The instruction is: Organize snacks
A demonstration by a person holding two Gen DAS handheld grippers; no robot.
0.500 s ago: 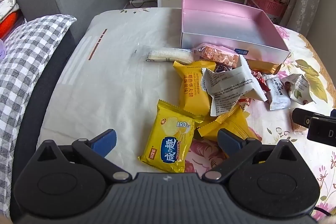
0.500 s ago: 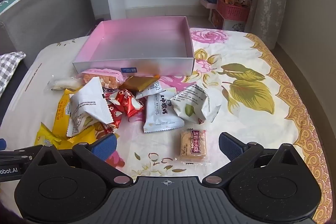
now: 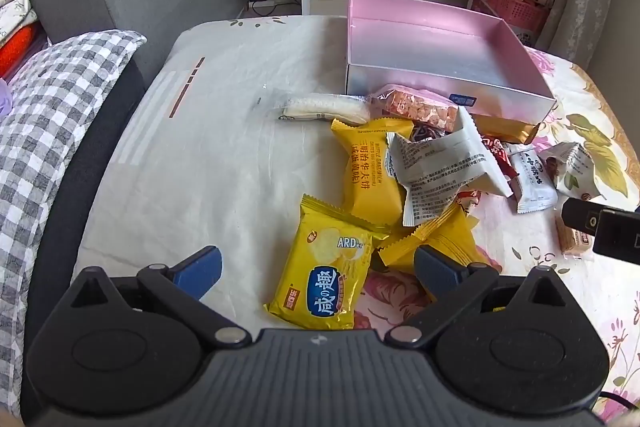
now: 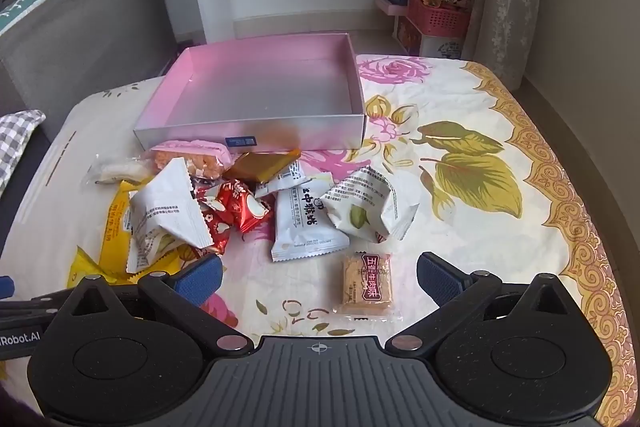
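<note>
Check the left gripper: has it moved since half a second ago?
No. The left gripper frames the yellow cracker packet and pink box just as before.

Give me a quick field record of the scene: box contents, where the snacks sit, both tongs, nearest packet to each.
box: pink box, nothing visible inside
snacks: loose pile on the cloth in front of the box
left tongs: open, holding nothing
nearest to left: yellow cracker packet, lying between the fingers, untouched
right tongs: open, holding nothing
nearest to right: brown square packet, flat, apart from the pile
surface: floral tablecloth
</note>
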